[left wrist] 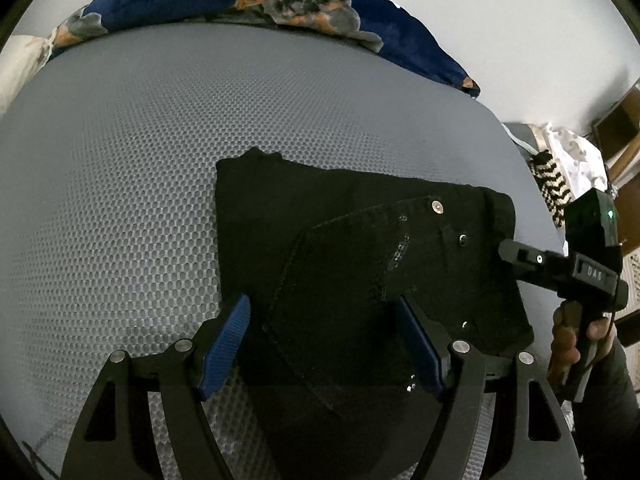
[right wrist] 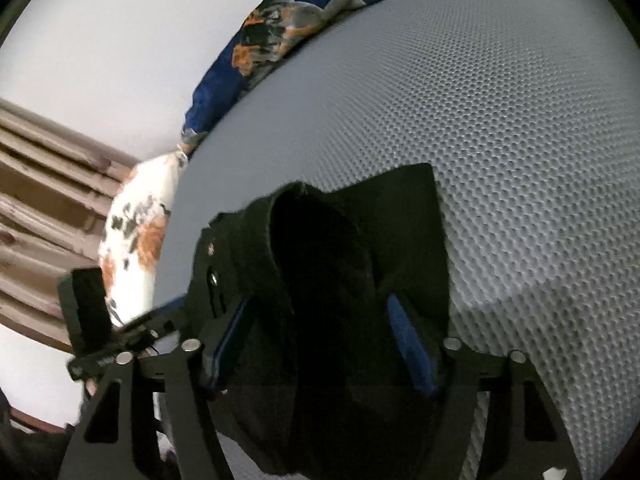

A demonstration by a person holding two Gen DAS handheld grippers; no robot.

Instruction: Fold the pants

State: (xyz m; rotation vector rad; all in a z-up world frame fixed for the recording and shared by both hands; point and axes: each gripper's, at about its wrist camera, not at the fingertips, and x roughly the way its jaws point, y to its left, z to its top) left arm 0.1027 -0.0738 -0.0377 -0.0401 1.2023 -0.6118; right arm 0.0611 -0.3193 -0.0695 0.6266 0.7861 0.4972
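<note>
The black pants (left wrist: 320, 232) lie folded into a compact stack on the grey mesh mattress (left wrist: 120, 184), back pocket and metal rivets facing up. My left gripper (left wrist: 322, 308) is open, its blue pads (left wrist: 228, 340) straddling the near edge of the stack. The right gripper shows in the left wrist view (left wrist: 516, 256) at the stack's right edge. In the right wrist view my right gripper (right wrist: 316, 308) is open, with a raised fold of the pants (right wrist: 320, 248) between its wide-apart blue pads (right wrist: 408, 340). The mattress (right wrist: 520, 120) stretches behind.
A navy floral blanket (left wrist: 256, 4) lies bunched along the mattress's far edge by a white wall. A white floral pillow (right wrist: 136, 236) and wooden slats (right wrist: 40, 184) are at the left in the right wrist view. Striped and white cloth (left wrist: 560, 176) sits beyond the right edge.
</note>
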